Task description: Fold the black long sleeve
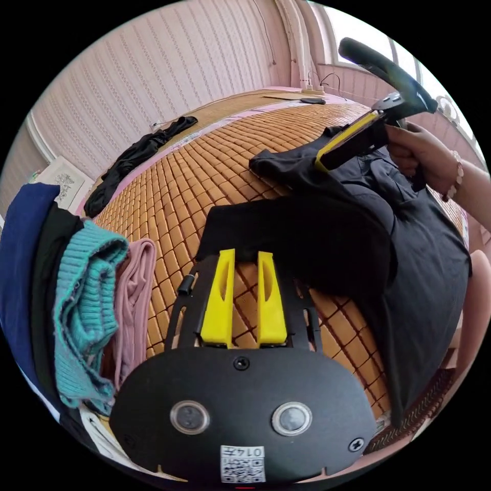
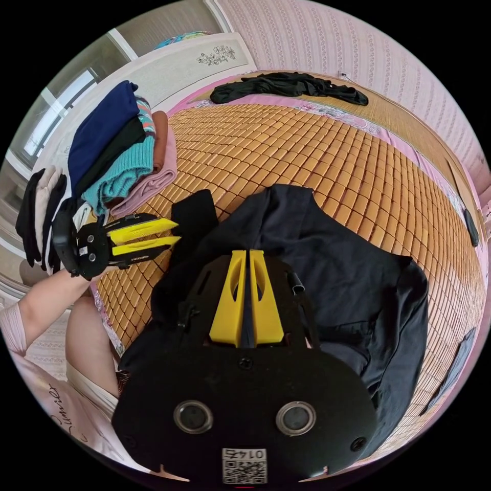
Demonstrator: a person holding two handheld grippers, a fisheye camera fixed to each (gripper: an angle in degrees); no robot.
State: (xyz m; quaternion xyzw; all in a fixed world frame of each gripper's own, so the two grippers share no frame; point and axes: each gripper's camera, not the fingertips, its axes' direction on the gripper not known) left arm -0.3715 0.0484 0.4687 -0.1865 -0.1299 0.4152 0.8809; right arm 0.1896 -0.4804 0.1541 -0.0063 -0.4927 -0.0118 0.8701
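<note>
The black long sleeve shirt lies rumpled on the bamboo mat, one sleeve folded across towards my left gripper. My left gripper stands open just above the mat, its yellow tips at the edge of that sleeve, with mat showing between the jaws. In the right gripper view, the left gripper is beside the sleeve end. My right gripper is shut on a pinch of the shirt near its middle. The right gripper holds that fabric slightly raised, gripped by a hand.
A stack of folded clothes in blue, teal and pink stands at the mat's edge. Another black garment lies at the far side. A small dark object rests near the mat's far corner. A person's arm and leg are close by.
</note>
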